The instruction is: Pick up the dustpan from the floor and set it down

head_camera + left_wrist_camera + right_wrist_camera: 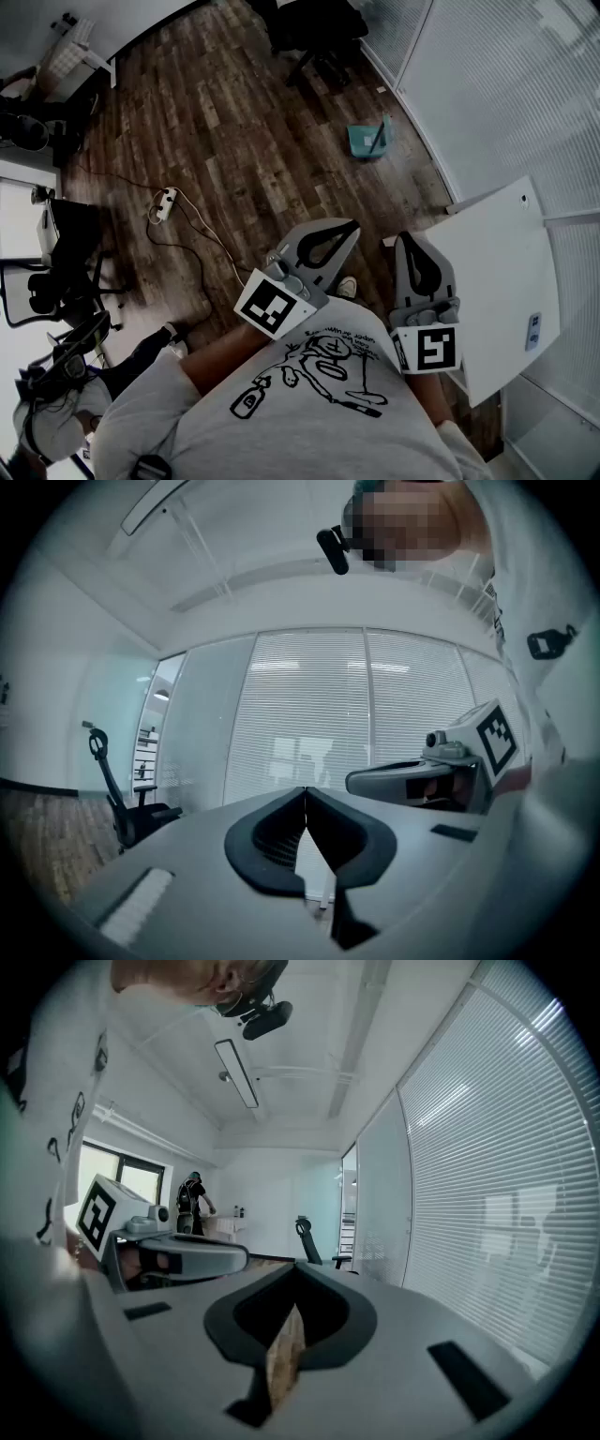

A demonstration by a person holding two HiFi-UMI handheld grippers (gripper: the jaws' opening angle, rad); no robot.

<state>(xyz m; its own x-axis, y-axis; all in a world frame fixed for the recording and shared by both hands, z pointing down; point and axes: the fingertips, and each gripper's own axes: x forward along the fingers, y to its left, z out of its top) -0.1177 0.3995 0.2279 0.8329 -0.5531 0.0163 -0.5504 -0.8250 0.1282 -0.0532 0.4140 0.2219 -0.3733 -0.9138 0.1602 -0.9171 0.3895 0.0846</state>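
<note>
A teal dustpan [367, 139] lies on the dark wood floor near the curved glass wall, well ahead of both grippers. My left gripper [352, 227] is held at chest height, pointing roughly level, jaws shut with nothing between them [306, 794]. Beside it, my right gripper [404, 238] is also shut and empty [298, 1269]. Each gripper shows in the other's view: the right gripper [412, 782] and the left gripper [178, 1258]. The dustpan is in neither gripper view.
A white table [506, 281] stands close on the right. A power strip [167, 202] with trailing cables lies on the floor to the left. Office chairs stand at the far end [309, 28] and left [56, 272]. A person [192, 1202] stands far off.
</note>
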